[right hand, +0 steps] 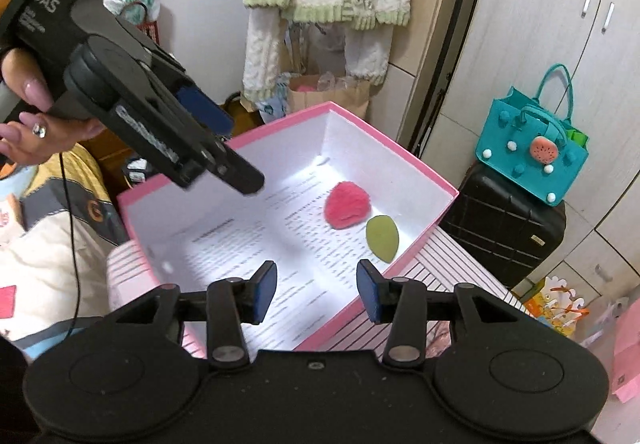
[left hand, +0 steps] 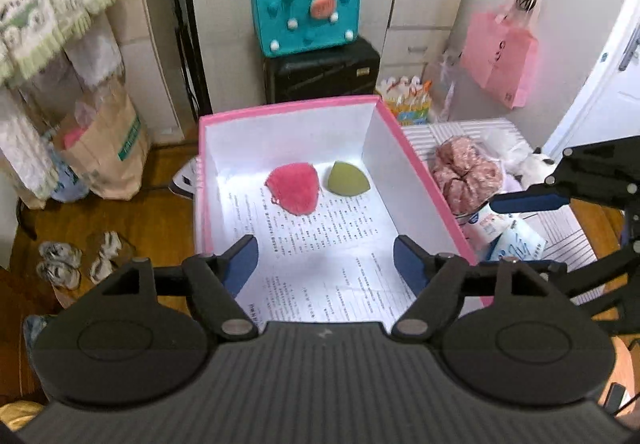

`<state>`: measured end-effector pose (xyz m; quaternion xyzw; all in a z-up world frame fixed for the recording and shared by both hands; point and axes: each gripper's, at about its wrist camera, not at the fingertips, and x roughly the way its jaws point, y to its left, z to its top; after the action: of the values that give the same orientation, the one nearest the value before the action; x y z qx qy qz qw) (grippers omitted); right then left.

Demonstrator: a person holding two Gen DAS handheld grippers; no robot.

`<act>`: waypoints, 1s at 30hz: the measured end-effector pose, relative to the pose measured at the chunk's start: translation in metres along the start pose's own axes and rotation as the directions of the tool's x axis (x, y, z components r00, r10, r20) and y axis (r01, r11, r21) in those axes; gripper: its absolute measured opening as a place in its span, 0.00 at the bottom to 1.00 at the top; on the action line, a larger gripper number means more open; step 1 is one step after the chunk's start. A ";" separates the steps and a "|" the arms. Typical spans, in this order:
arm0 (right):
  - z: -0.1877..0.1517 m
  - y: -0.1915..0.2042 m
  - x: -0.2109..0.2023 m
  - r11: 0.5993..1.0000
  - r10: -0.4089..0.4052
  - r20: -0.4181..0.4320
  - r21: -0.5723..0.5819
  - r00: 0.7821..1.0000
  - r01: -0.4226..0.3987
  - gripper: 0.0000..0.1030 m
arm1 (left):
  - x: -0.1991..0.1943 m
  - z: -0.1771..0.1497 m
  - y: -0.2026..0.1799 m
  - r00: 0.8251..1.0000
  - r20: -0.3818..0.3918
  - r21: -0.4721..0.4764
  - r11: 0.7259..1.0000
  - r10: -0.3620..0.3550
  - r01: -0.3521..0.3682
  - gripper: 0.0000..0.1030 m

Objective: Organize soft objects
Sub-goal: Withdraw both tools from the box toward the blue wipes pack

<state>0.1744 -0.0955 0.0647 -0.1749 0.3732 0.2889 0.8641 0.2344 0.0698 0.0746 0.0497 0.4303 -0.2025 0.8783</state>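
Left wrist view: low in frame, the left hand-held gripper (left hand: pixel 325 264) hangs wide and empty over the pink box (left hand: pixel 424 168); mid-frame inside lie a pink puff (left hand: pixel 294 187) and green sponge (left hand: pixel 347 178). At the right edge, the right hand-held gripper (right hand: pixel 316 292), also wide and empty, likely fetches the pink scrunchie (left hand: pixel 466 174) next.

Fuzzy pink puff (left hand: pixel 294 188) and smooth matt green sponge (left hand: pixel 348 183) on printed paper (left hand: pixel 320 244).

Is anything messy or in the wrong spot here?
Sort of. The pink puff and green sponge lie in the pink box, but the pinkish scrunchie sits outside, beside it.
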 end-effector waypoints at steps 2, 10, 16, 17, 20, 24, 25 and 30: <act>-0.003 0.005 -0.010 1.000 0.001 0.013 0.005 1.000 -0.001 0.50 | -0.019 -0.008 -0.003 0.999 0.034 0.021 1.000 0.005 -0.006 0.80; -0.016 0.028 -0.042 1.000 -0.003 0.036 0.007 0.999 0.002 0.52 | -0.069 -0.041 -0.020 0.996 0.088 0.087 0.996 0.001 -0.009 0.82; -0.026 0.046 -0.063 1.000 -0.023 0.048 0.005 0.999 0.023 0.57 | -0.101 -0.060 -0.032 0.986 0.160 0.116 0.991 0.043 -0.062 0.84; -0.029 0.049 -0.067 1.000 -0.018 0.053 0.007 0.998 0.018 0.58 | -0.105 -0.063 -0.033 0.986 0.163 0.110 0.992 0.041 -0.060 0.86; -0.037 0.054 -0.076 0.999 0.002 0.060 0.032 0.998 -0.004 0.60 | -0.111 -0.074 -0.039 0.985 0.167 0.117 0.992 0.036 -0.056 0.87; -0.056 0.064 -0.086 0.998 0.015 0.071 0.053 0.997 -0.019 0.63 | -0.110 -0.095 -0.054 0.987 0.160 0.155 0.987 0.012 -0.037 0.89; -0.061 0.065 -0.088 0.998 0.018 0.072 0.058 0.997 -0.022 0.64 | -0.109 -0.100 -0.058 0.988 0.156 0.165 0.986 0.006 -0.032 0.90; -0.088 0.075 -0.096 0.996 0.024 0.078 0.085 0.997 -0.030 0.67 | -0.100 -0.123 -0.076 0.992 0.122 0.209 0.978 -0.030 0.004 0.92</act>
<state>0.0259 -0.1183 0.0718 -0.1213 0.3542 0.2909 0.8805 0.0594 0.0641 0.0822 0.1251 0.3516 -0.2567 0.8915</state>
